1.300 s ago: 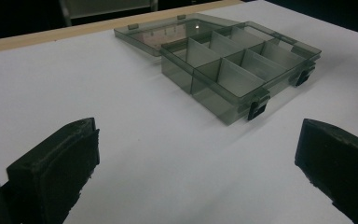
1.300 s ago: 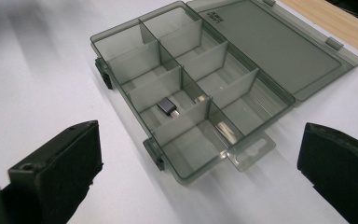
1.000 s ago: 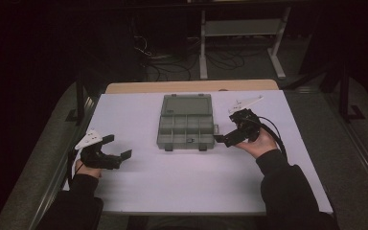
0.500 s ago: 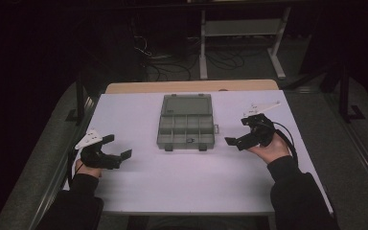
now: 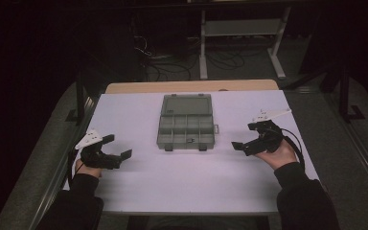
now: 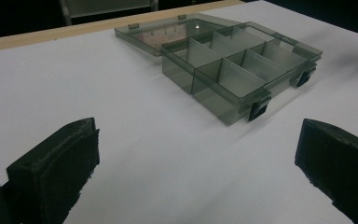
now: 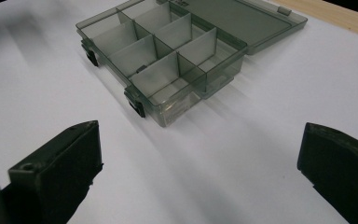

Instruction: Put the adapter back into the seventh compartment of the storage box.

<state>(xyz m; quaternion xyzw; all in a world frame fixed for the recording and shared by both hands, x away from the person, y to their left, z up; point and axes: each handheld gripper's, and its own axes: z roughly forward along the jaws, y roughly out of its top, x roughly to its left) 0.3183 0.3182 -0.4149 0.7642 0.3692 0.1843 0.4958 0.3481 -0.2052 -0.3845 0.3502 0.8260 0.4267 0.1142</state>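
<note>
A translucent grey compartment box (image 5: 187,129) lies open in the middle of the white table (image 5: 187,187), its lid (image 5: 187,104) flat on the far side. Its several compartments look empty. My left gripper (image 5: 118,146) rests at the table's left edge, open, with nothing between its jaws. My right gripper (image 5: 243,137) sits right of the box, also open and empty. In the left gripper view the box (image 6: 242,70) lies ahead to the right of the left gripper (image 6: 198,137). In the right gripper view the box (image 7: 168,51) lies ahead to the left of the right gripper (image 7: 200,137).
A wooden strip (image 5: 191,86) runs along the table's far edge. Beyond it, cables (image 5: 172,57) and a metal frame (image 5: 239,33) stand on the dark floor. Bare white table surface lies in front of the box and between both hands.
My right gripper has drawn back from the box, moving right and toward the person. The left gripper has stayed where it was.
</note>
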